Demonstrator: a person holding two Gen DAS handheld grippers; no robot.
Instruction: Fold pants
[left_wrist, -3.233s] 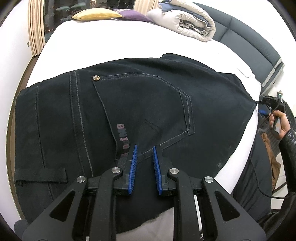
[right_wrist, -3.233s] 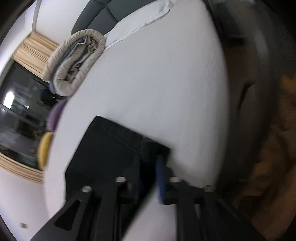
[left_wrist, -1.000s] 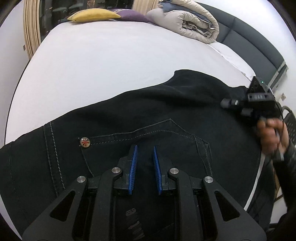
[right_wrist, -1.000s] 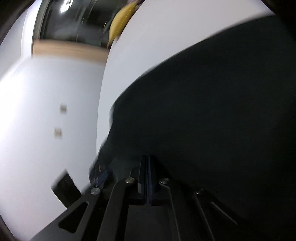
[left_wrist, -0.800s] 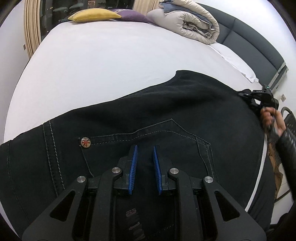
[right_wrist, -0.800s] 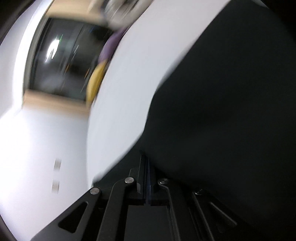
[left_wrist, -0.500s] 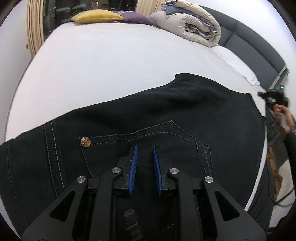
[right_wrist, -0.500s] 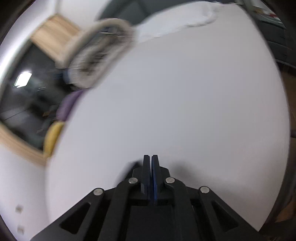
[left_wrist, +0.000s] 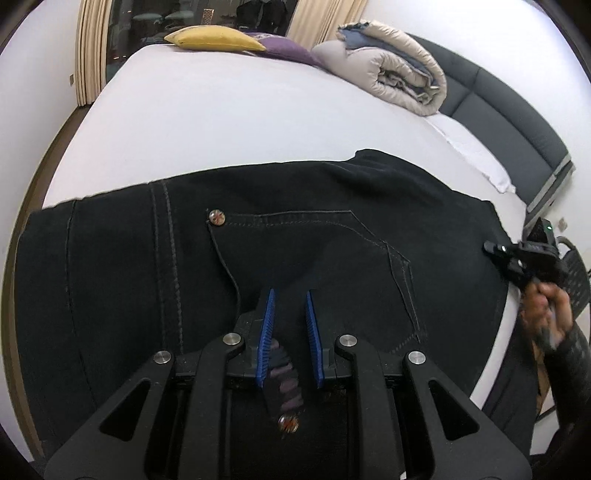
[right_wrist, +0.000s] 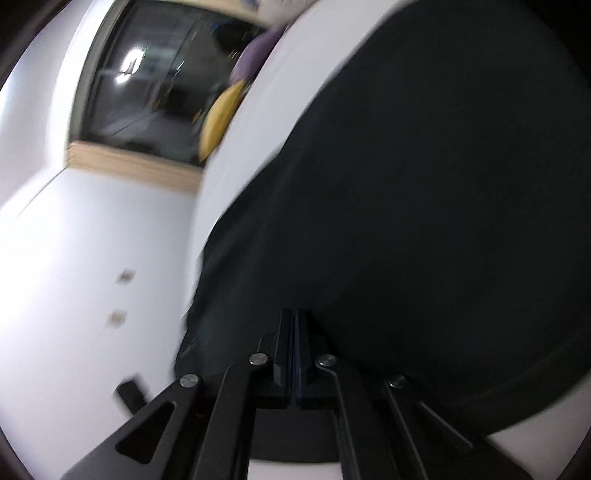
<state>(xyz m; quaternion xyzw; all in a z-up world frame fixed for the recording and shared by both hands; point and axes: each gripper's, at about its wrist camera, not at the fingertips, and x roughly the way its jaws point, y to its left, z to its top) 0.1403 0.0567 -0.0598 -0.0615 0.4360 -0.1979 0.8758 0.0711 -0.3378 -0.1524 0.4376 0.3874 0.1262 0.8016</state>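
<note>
Left wrist view. At the left edge, beige curtains (left_wrist: 86, 51) hang beside a dark window. The black pants (left_wrist: 295, 236) lie spread across the near part of the white bed (left_wrist: 229, 122), seat side up: a double-stitched seam runs down the left portion, a metal rivet (left_wrist: 217, 217) marks the upper corner of a back pocket (left_wrist: 314, 258), and the pocket's stitched outline extends to the right. At lower centre the left gripper (left_wrist: 289, 321) sits over the pants with its blue-padded jaws apart; a printed fabric tab (left_wrist: 282, 376) with a second rivet at its lower end lies in the gap between them, and the pads do not close on it. At the far end of the bed, a yellow pillow (left_wrist: 212, 38) and a purple pillow (left_wrist: 280, 48) lie side by side, with a rolled beige duvet (left_wrist: 391, 70) to their right. A dark grey headboard (left_wrist: 506, 118) borders the right side of the bed. At the right edge, the right gripper (left_wrist: 493, 251) is held in the person's right hand (left_wrist: 546, 310), its tip at the right-hand border of the pants.

Right wrist view, motion-blurred. A white wall (right_wrist: 74, 277) with two small plates fills the left. The jaws of the right gripper (right_wrist: 293, 332) are pressed together with nothing visible between them; the black cloth lies directly ahead and to the right.
</note>
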